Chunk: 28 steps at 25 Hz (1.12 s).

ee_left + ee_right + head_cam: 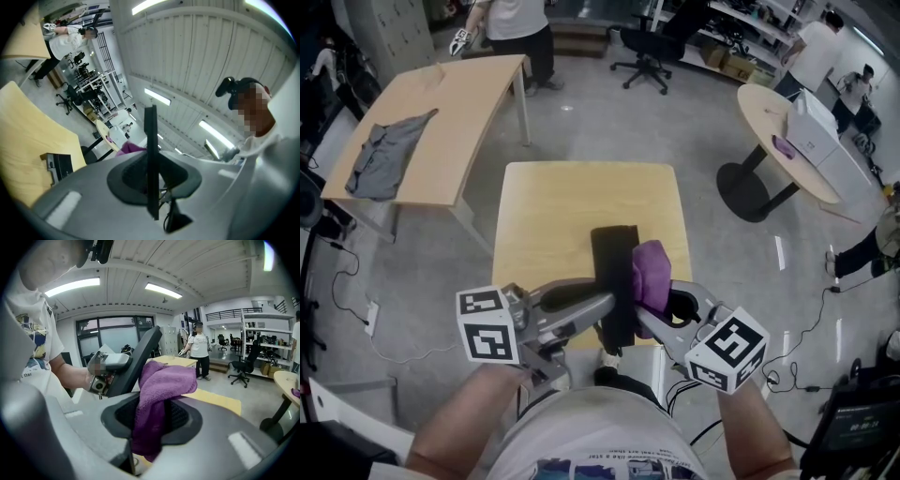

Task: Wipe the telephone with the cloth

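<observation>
The telephone (613,272) is a flat black slab held above the small wooden table (572,202). My left gripper (614,305) is shut on its near end, and in the left gripper view the telephone (151,159) stands edge-on between the jaws of that gripper (151,185). My right gripper (649,302) is shut on a purple cloth (652,272), which lies against the telephone's right side. In the right gripper view the cloth (161,390) hangs bunched between the jaws of that gripper (152,427), with the telephone (140,357) slanting just behind it.
A longer wooden table (459,94) at the back left carries a grey garment (389,150). A person (516,23) stands behind it. A round table (778,141) with a white box is at the right, and an office chair (647,47) is at the back.
</observation>
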Available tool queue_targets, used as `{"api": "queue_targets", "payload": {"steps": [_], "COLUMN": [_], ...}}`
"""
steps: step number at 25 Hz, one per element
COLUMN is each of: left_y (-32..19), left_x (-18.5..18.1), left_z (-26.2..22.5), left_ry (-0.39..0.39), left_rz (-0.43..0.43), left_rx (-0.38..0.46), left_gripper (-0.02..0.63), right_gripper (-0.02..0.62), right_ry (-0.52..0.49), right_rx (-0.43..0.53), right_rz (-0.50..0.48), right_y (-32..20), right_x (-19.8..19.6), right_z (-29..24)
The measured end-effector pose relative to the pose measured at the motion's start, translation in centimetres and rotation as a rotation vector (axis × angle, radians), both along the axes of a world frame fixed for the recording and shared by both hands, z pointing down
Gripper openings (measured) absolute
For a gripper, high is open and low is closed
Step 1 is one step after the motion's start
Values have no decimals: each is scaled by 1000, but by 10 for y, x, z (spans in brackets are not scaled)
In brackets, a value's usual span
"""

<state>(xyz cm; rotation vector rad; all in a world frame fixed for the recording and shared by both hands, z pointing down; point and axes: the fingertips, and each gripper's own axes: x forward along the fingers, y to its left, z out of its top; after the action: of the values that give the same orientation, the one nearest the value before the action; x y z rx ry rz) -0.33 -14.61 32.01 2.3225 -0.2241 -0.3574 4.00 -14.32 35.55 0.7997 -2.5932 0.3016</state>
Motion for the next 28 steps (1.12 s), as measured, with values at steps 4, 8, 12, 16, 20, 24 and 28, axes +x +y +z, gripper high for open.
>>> {"api": "queue_targets", "payload": {"steps": [4,8,12,16,20,24,28], "left_y": [-2,-4,-4,1,10,22,34], "left_x": [1,2,3,2,6,12,19], "left_z": [0,-1,-2,-4,-4,-4,-4], "left_ry": [4,12,13,20,21,22,20], "left_rz": [0,-2,4,21,53,91,122], "left_rx": [0,-3,-5,-2,4,11,17], "left_gripper": [80,80,80,80,80,80,80], "right_gripper": [114,114,114,114,114,114,114], "right_ry": [26,41,53,45,-2,-45,-63], "right_rx": [-20,-55,-81,-51,27,89,117], "right_rz": [-22,-34,-29,28,77,109,87], "right_y": [12,23,29,16,-11,-34,-45], "right_x": [4,11,19,28,27,20,6], "right_z": [14,27,36,28,-1,-28,-43]}}
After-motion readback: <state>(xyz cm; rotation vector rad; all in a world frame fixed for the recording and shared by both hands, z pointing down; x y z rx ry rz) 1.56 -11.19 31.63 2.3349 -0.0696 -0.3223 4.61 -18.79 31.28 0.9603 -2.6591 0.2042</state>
